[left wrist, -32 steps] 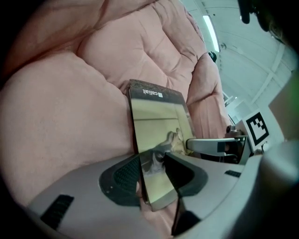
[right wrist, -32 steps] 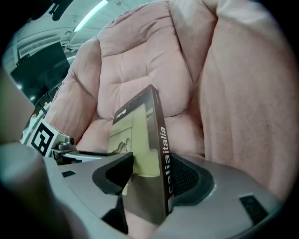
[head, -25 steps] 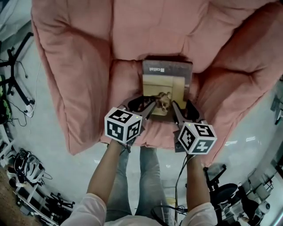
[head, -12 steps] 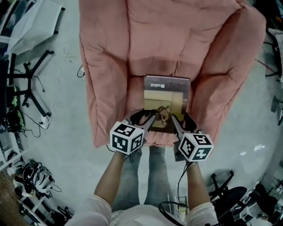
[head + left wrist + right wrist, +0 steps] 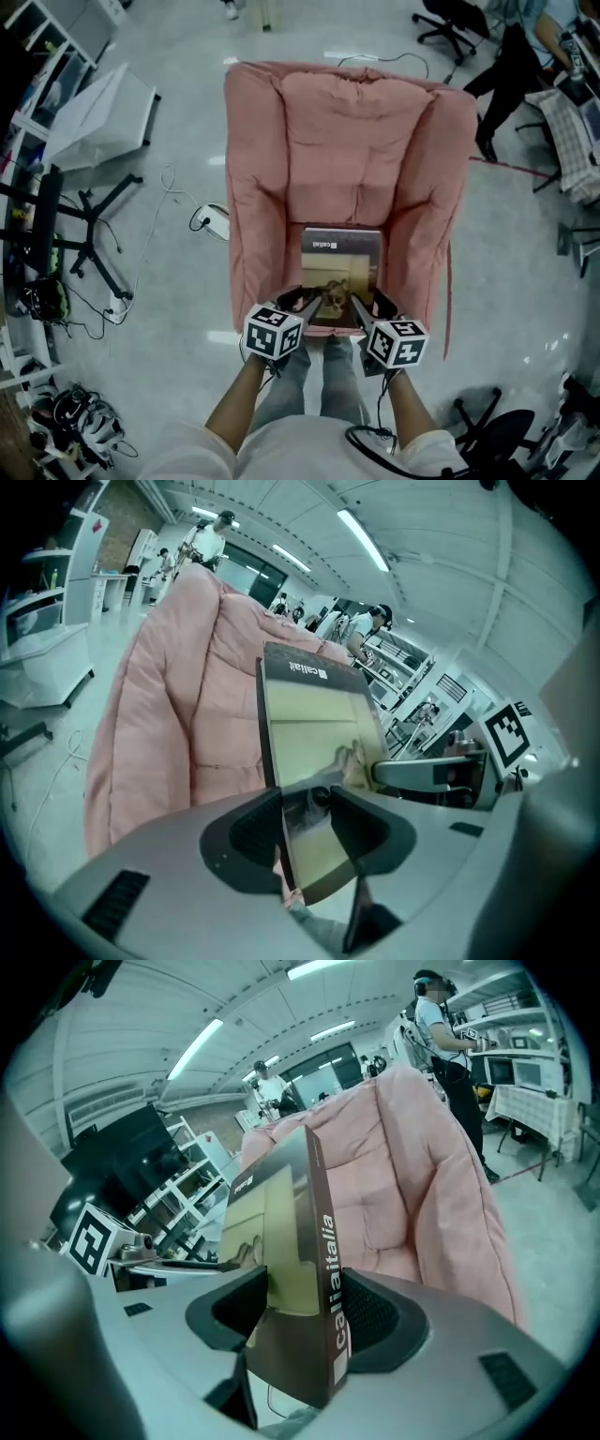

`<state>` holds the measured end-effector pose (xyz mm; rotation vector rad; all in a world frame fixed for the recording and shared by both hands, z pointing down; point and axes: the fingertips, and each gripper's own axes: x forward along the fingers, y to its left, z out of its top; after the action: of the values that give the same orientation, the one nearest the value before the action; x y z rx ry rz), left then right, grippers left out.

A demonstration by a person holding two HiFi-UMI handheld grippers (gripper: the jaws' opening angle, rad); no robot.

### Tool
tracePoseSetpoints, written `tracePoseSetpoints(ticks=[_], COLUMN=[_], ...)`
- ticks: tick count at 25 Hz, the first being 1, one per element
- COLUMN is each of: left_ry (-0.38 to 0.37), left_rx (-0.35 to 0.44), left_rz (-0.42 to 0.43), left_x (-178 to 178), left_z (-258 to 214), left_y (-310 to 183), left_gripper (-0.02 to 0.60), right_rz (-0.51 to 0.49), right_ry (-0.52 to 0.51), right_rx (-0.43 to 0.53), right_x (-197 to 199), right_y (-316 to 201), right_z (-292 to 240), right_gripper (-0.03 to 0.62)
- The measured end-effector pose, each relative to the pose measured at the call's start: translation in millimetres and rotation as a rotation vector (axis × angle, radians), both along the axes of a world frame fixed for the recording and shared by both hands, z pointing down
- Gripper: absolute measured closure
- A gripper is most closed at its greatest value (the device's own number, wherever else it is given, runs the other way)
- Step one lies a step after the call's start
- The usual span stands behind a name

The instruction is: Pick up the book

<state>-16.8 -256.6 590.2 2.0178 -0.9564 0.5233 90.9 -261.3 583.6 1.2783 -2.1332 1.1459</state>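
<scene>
Floor at left: a white cable (image 5: pixel 172 192) trails across the pale floor to a power strip (image 5: pixel 214 223) just beside the pink armchair (image 5: pixel 349 141).
Left tool: the left tool (image 5: pixel 311 304) is clamped on the near left corner of the book (image 5: pixel 342 264). Its own view shows the jaws narrow, with one pad on each face.
Book: it is held flat over the armchair's seat, in front of the backrest, and reaches away from both tools. The cover has a dark band with white print at the far end and a yellowish panel below it.
Right tool: the right tool (image 5: pixel 364 306) grips the near right corner at the spine. In its own view the lettered spine stands between the pads, which press on both faces.
Floor at right: a black office chair (image 5: pixel 489 414) stands near the armchair's right arm.
Hard to make out: the tools cover the book's near edge in the head view. The small picture on the cover is too blurred to read. No view shows whether the book's underside clears the cushion.
</scene>
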Motion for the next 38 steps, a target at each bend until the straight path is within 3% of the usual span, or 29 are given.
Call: tracePoseSetpoints(ticks=[9,19,31,38], left_ry=[-0.012,-0.033,-0.052,-0.056], left_rx=[0.091,0.136,0.136,0.122], left_rz=[0.055,0.169,0.126,0.055], left_x=[-7.9,16.3,80.5,95.0], left_z=[-80.3,-111.2,-120.8,-119.2], left_y=[16.6,48.8,136.3,202.5], left_gripper=[0.423,0.423,0.425,0.425], right_rz=[0.027,0.133,0.109,0.058], right_ry=[-0.013,-0.034,-0.044,-0.054], right_rx=[0.092,0.127,0.147,0.152], right_x=[-6.8,16.9,81.0,96.5], right_y=[21.6,66.7,150.4,209.3], right_z=[-79.5,-107.0,-115.7,-114.7], right_gripper=[0.361,0.360,0.359,0.359])
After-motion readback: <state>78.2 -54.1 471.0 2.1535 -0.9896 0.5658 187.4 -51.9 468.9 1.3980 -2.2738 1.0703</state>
